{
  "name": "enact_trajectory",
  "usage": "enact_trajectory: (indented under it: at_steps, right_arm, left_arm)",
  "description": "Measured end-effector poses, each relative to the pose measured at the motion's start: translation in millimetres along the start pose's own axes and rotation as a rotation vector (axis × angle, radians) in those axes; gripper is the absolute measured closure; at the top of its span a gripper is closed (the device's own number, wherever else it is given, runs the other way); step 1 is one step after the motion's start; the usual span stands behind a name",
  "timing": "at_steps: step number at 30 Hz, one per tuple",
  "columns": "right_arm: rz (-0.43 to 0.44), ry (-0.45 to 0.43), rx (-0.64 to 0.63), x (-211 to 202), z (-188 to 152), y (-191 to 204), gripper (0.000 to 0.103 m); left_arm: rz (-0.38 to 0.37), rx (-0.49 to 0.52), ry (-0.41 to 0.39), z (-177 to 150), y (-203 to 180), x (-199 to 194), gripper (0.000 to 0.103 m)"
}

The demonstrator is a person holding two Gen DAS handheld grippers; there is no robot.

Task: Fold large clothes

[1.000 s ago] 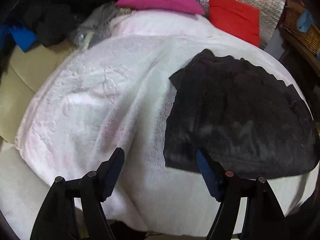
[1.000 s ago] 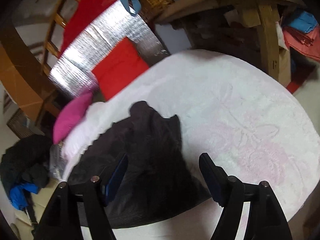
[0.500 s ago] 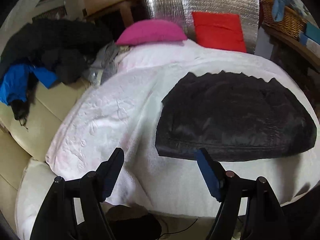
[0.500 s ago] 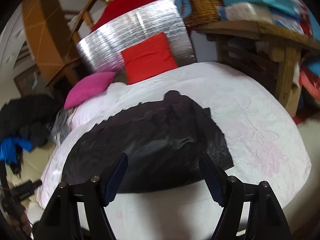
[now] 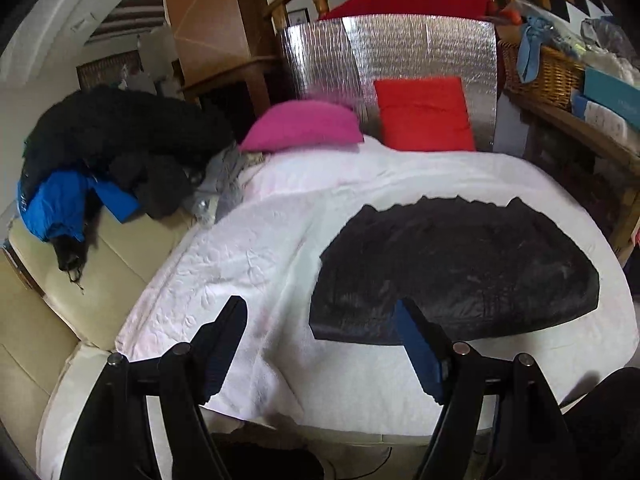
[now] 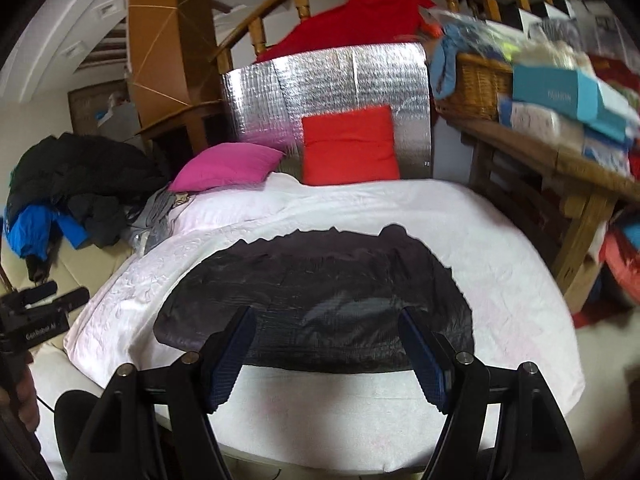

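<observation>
A dark, black garment [image 5: 460, 272] [image 6: 320, 292] lies folded flat on a white quilted blanket [image 5: 248, 264] [image 6: 500, 272] that covers a sofa. My left gripper [image 5: 320, 312] hangs above the blanket's near edge, to the left of the garment; its jaws are opening and nothing is between them. My right gripper [image 6: 326, 320] is held above the garment's near edge, open and empty. Neither gripper touches the cloth. The left gripper also shows at the left edge of the right wrist view, held in a hand [image 6: 24, 392].
A pink cushion [image 5: 304, 126] and a red cushion [image 5: 424, 114] lean against a silver foil panel [image 5: 400, 52] at the back. Dark and blue clothes [image 5: 100, 160] are piled on the cream sofa at left. A wooden table [image 6: 560, 168] with a wicker basket and boxes stands at right.
Both grippers have risen and pulled back from the garment, so more of the room shows. The right view has rolled level. The left jaws stand slightly wider.
</observation>
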State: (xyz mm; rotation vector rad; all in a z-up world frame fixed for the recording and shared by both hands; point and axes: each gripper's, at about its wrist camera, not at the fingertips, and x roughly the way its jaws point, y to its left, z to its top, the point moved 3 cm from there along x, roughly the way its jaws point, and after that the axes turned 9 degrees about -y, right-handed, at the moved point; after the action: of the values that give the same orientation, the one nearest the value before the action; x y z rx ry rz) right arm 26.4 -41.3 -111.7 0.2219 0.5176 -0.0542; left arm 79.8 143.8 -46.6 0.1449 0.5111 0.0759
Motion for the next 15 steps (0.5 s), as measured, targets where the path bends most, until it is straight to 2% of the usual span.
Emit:
enact_trajectory:
  at_steps: [2,10,12,15]
  right_arm:
    - [-0.006,-0.016,-0.020,-10.5,3.7,7.4,0.026]
    - [-0.025,-0.039,-0.033,-44.1,14.4,21.7,0.026]
    - [-0.037,-0.052,-0.034,-54.9,17.9,23.9,0.026]
    - [-0.068,-0.068,-0.038,-68.3,22.7,26.0,0.026]
  left_arm:
    - [-0.002,0.004,-0.033,3.7,-1.7,-11.6,0.012]
    - [-0.001,0.008,-0.125,19.1,-6.0,-59.9,0.012]
    - [-0.002,-0.001,-0.144,22.8,-5.4,-72.3,0.007]
    - [0.001,-0.027,-0.191,28.4,-1.8,-94.9,0.005]
